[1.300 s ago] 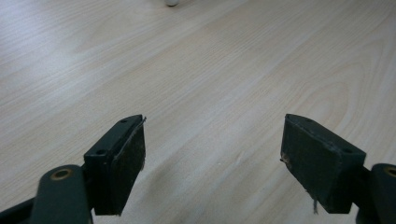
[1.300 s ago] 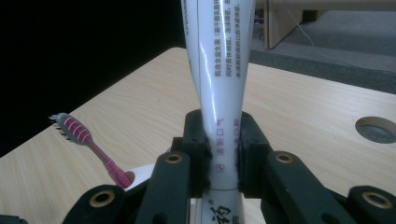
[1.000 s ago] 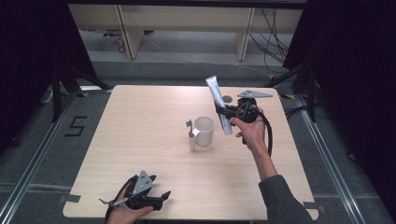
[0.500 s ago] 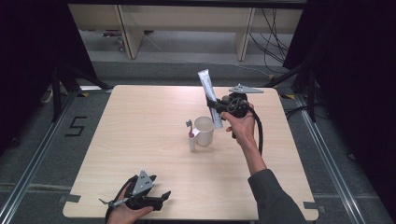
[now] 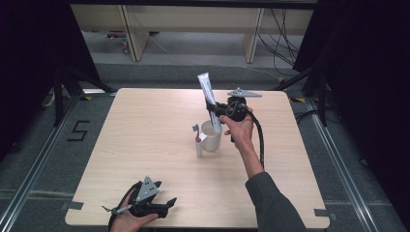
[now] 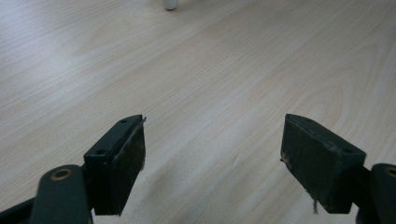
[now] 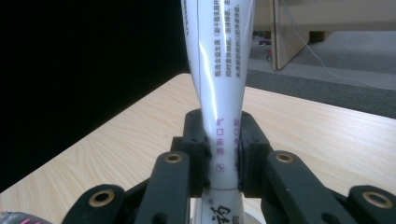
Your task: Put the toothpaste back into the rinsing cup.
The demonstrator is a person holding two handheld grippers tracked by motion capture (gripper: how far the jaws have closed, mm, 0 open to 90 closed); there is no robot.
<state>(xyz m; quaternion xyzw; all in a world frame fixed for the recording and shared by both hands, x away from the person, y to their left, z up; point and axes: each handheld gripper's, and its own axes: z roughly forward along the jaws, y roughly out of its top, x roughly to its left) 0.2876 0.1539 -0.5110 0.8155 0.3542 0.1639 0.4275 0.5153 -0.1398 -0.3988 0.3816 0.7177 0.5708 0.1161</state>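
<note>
White toothpaste tube (image 5: pixel 208 94) is pinched upright in the right gripper (image 5: pixel 216 112); a cup (image 5: pixel 211 137) sits just below, probably untouched. Left gripper (image 5: pixel 164 205) is held wide open, empty.

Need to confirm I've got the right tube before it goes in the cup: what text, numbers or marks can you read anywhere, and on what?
"5": black numeral on the floor left of the table.
"清新口气": purple print on the white toothpaste tube, between the jaws of the right gripper.
"药": large black character at the tube's lower end, partly cut off.
Small grey columns of Chinese print higher on the tube: too small to read.
White cup: no text visible.
</note>
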